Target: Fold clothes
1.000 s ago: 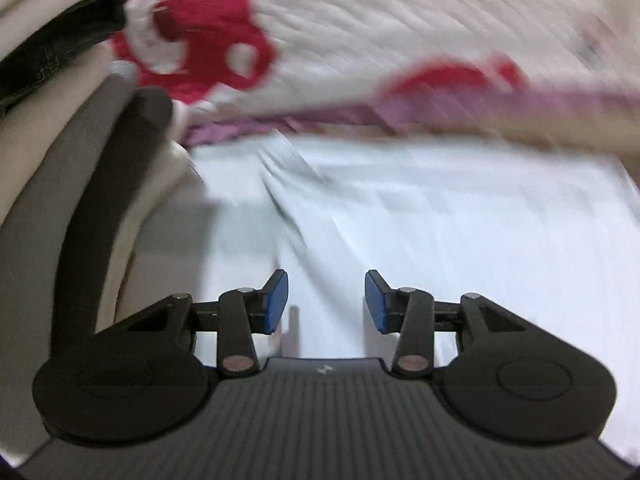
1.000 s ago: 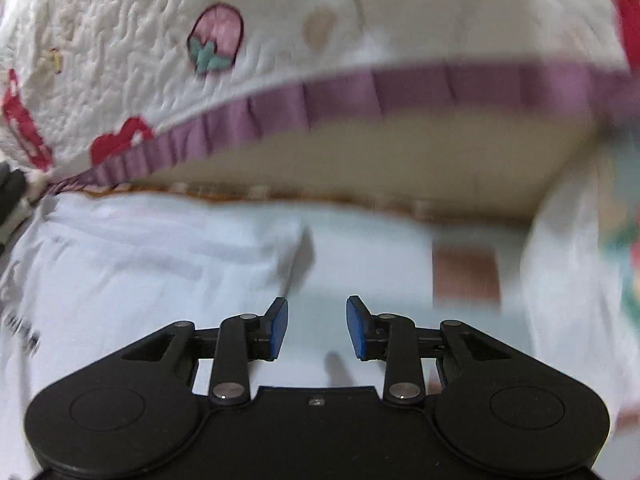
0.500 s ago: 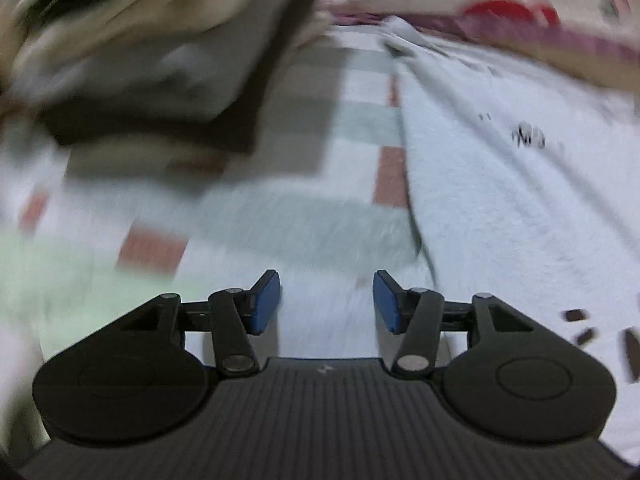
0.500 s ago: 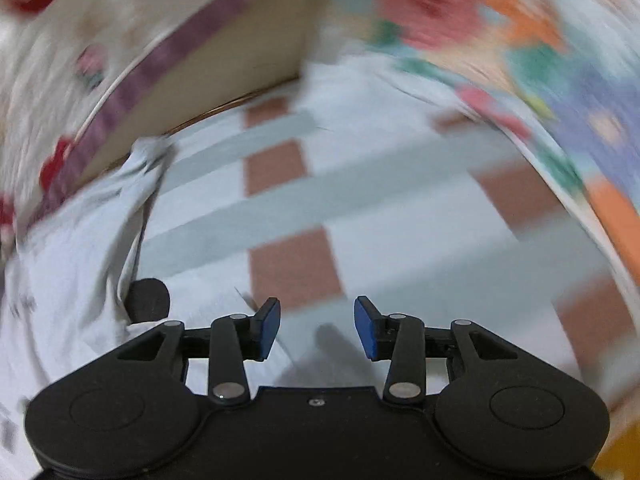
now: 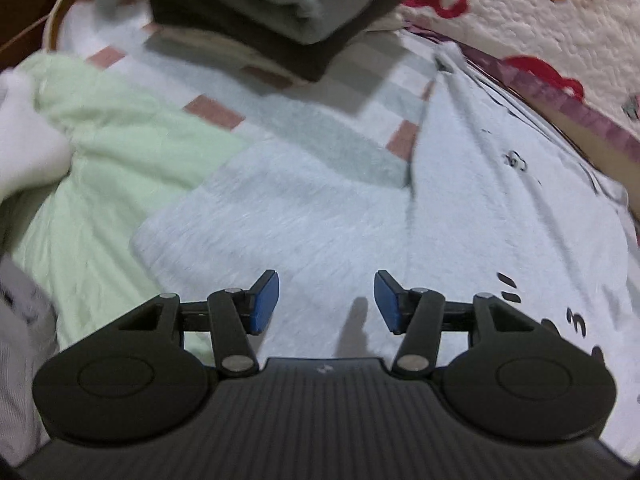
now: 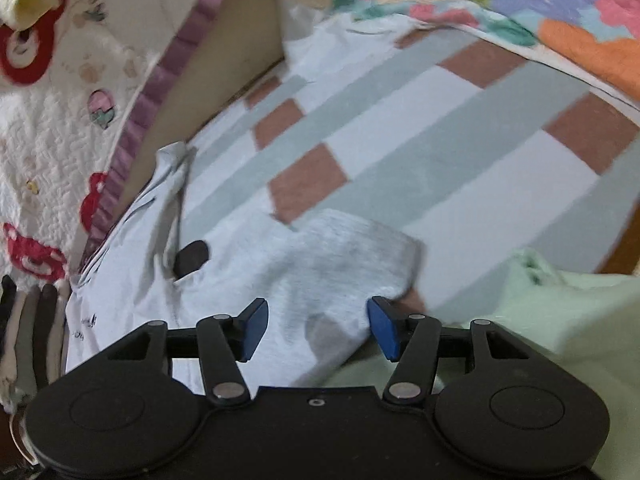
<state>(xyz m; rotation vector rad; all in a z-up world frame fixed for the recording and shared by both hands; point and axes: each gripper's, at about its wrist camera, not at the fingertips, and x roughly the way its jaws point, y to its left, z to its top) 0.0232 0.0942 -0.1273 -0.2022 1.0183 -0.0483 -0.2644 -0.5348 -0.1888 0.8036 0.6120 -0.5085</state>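
Note:
A light grey T-shirt with dark print lies spread flat on the checked bedsheet. My left gripper hovers open just above one sleeve, with nothing pinched between its blue pads. In the right wrist view the same shirt lies below, and my right gripper straddles the other sleeve. Its jaws stand wide apart and are closing. Sleeve fabric lies between them, and the pads are not pressing on it.
A stack of folded clothes sits at the far end of the bed. A light green garment lies crumpled beside the shirt, also green garment. A white quilt with red bears and a floral quilt border the sheet.
Both views have swung sideways, away from the quilt edge. Each gripper now sits over a sleeve of the grey shirt. Both pairs of jaws look wider than a second ago.

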